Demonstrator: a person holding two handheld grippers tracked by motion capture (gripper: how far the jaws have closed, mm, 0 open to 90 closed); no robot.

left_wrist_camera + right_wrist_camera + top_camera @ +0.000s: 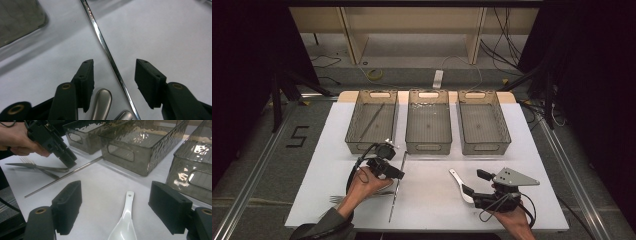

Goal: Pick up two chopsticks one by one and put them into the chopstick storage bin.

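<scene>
One thin, shiny chopstick [108, 53] lies on the white table [432, 197] between the left gripper's [113, 75] parted jaws, untouched. We count three bins [428, 124], one with another chopstick, plus one fork [27, 162] and one white spoon [125, 225] before the open right gripper [115, 207].

Grey floor [257, 150], wooden shelving [412, 30], dark surroundings

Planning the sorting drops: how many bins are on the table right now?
3, in a row along the table's far edge: the left bin holding a thin metal rod, the middle bin, and the right bin. None seems hidden.
</scene>
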